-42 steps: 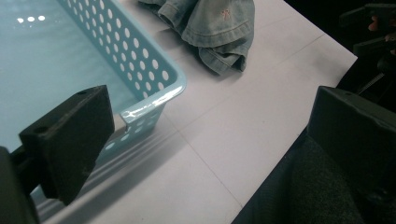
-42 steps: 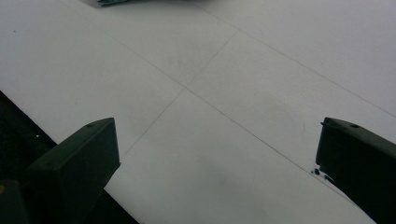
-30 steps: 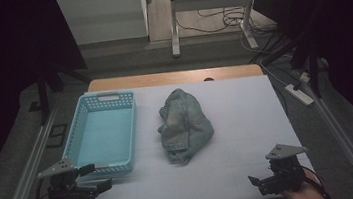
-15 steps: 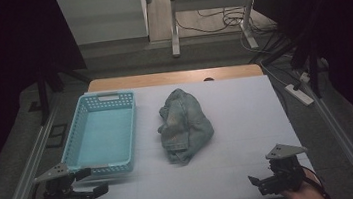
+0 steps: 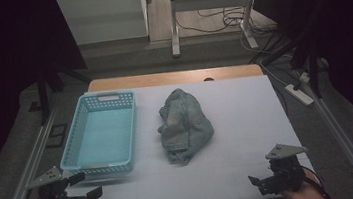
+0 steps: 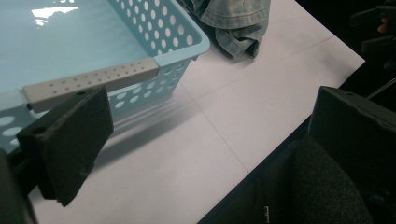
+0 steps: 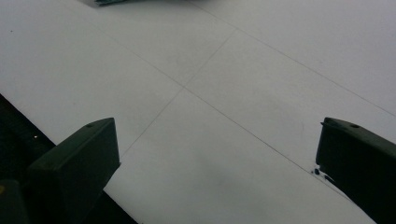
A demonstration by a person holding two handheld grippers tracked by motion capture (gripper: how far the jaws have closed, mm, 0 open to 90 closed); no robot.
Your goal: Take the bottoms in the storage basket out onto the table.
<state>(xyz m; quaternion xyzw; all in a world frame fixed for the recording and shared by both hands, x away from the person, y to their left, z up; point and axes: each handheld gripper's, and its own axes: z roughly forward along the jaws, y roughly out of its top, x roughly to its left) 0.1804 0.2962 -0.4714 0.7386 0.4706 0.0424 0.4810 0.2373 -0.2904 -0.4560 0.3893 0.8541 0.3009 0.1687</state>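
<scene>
Start step, nothing grasped. Cloth crumpled mid-worktop, just right of basket. Left gripper at near-left corner, right gripper at near-right corner, fingers of both apart, empty. Next, likely: reach to cloth, pinch edge.

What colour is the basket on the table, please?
The basket is light blue-turquoise with perforated walls, clearest in the high view.

1. Dim room around me; the white worktop is lit from above, its surroundings nearly black.
2. Glare streaks the basket floor; my near jaws blur; soft shadow lies under the basket.
</scene>
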